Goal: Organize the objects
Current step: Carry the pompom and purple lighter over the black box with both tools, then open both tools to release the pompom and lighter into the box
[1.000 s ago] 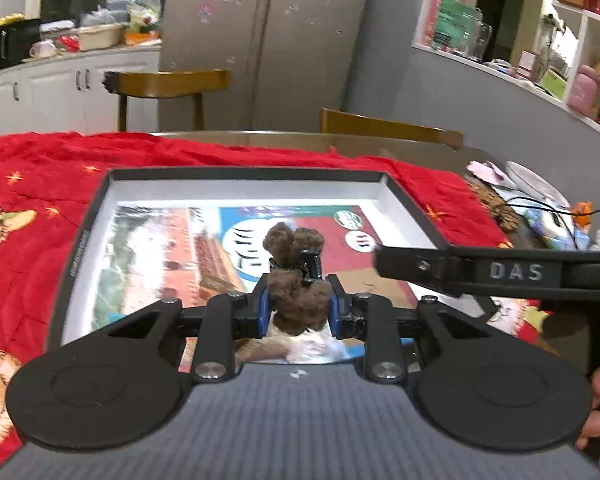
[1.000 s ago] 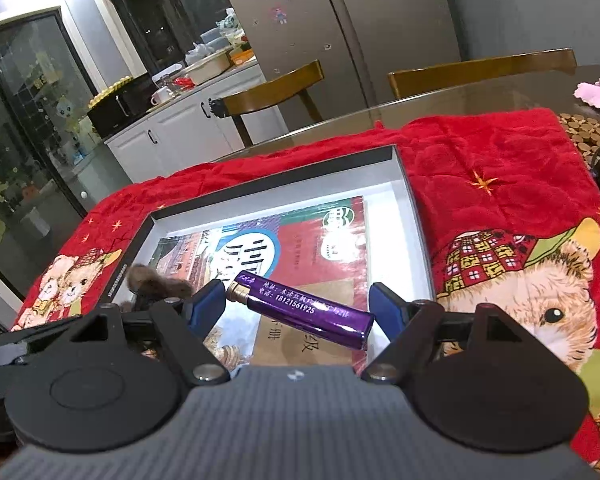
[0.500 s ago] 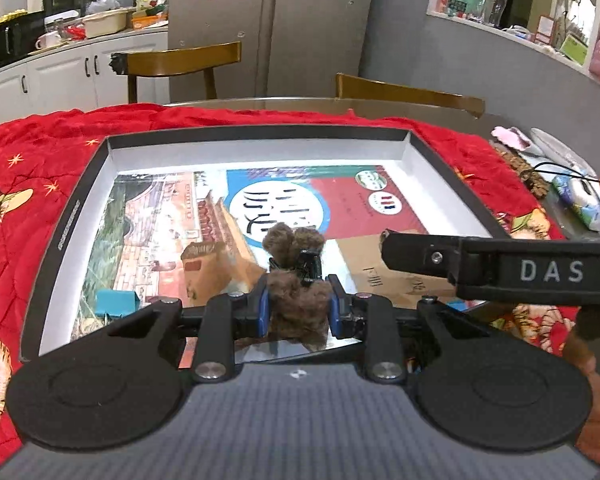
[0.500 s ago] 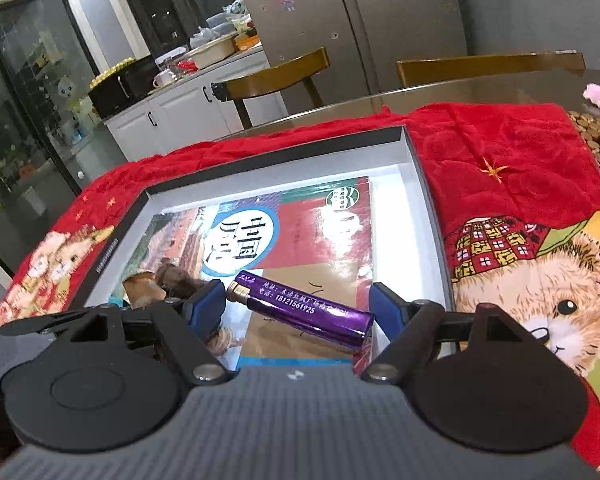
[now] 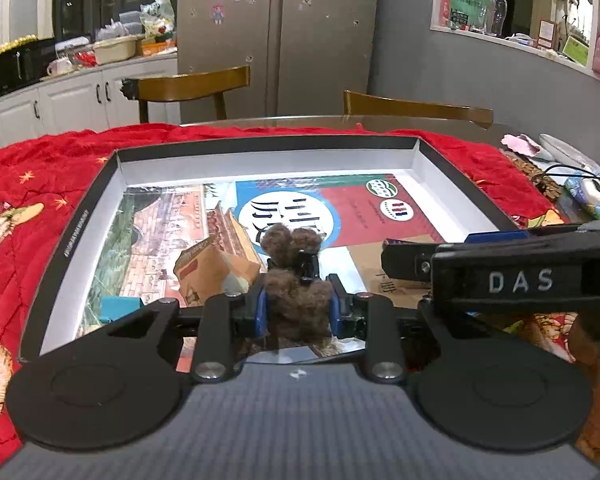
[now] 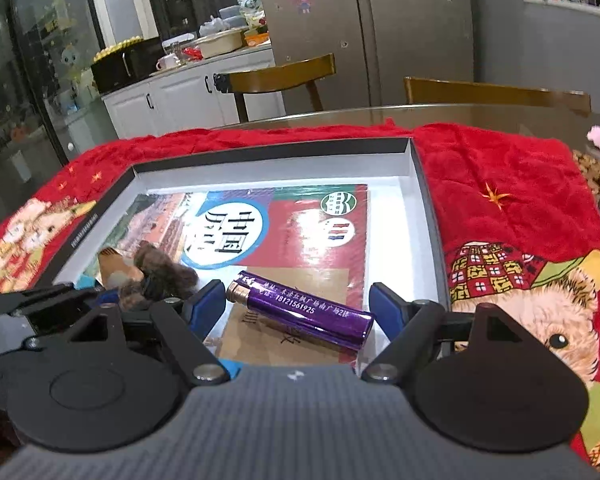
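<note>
A red blanket (image 5: 52,184) covers the counter, probably to soften it and keep things from sliding. On it sits a big shallow box (image 5: 260,146), open side up, which looks to be the collecting place: a book (image 6: 300,224) lies flat on its floor, with a small carton (image 5: 208,268) and a blue block (image 5: 118,307) toward the lower left of the left view.

The left claw (image 5: 298,312) is narrow, pinching a brown fuzzy toy (image 5: 296,276) at its lower part, the head sticking up past the pads, low in the middle of the frame, over the box's near edge.

The right claw (image 6: 296,304) stands wide, with a purple lighter (image 6: 300,310) lying slantwise between the pads at bottom centre. One end seems to meet the right pad; whether it is gripped or resting on the book I cannot tell.
</note>
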Motion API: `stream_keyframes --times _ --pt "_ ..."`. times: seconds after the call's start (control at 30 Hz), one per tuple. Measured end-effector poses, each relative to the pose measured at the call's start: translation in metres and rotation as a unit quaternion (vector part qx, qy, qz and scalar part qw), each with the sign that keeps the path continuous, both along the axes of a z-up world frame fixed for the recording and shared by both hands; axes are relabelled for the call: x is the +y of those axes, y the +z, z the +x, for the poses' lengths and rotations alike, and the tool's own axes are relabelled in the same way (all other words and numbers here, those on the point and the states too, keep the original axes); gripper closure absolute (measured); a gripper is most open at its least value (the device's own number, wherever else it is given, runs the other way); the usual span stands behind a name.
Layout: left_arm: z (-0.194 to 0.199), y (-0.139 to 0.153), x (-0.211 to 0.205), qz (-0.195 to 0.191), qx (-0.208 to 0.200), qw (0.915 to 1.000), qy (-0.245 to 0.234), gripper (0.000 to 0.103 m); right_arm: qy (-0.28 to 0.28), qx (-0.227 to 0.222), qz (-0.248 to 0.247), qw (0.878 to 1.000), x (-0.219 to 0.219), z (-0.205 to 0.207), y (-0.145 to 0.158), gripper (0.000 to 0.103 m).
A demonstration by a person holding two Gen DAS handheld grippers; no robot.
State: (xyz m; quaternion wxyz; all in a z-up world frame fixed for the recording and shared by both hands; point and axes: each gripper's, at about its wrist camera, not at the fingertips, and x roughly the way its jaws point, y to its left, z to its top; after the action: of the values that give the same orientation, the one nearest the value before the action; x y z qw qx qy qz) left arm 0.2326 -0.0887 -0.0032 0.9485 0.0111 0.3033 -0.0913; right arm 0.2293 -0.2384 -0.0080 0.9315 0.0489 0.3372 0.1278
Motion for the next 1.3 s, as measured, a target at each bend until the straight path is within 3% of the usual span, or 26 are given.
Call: stream_keyframes --times 0.5,0.87,1.13,1.3 --pt "-0.009 -0.003 -0.004 0.025 -0.034 0.9991 0.000 0.070 0.000 -0.009 -0.002 1.000 0.001 -0.002 -0.003 0.024" --pt "-0.008 -0.004 -0.001 0.015 -0.031 0.9994 -0.002 0.070 0.004 -0.012 0.009 1.000 0.000 -0.003 -0.002 0.023" --pt "-0.006 -0.001 0.006 0.000 -0.019 0.9998 0.006 0.051 0.003 -0.023 0.029 0.999 -0.006 -0.007 -0.001 0.018" --pt "-0.007 0.002 0.007 -0.009 -0.014 0.9999 0.000 0.045 -0.007 -0.017 0.077 0.997 -0.019 -0.012 0.004 0.014"
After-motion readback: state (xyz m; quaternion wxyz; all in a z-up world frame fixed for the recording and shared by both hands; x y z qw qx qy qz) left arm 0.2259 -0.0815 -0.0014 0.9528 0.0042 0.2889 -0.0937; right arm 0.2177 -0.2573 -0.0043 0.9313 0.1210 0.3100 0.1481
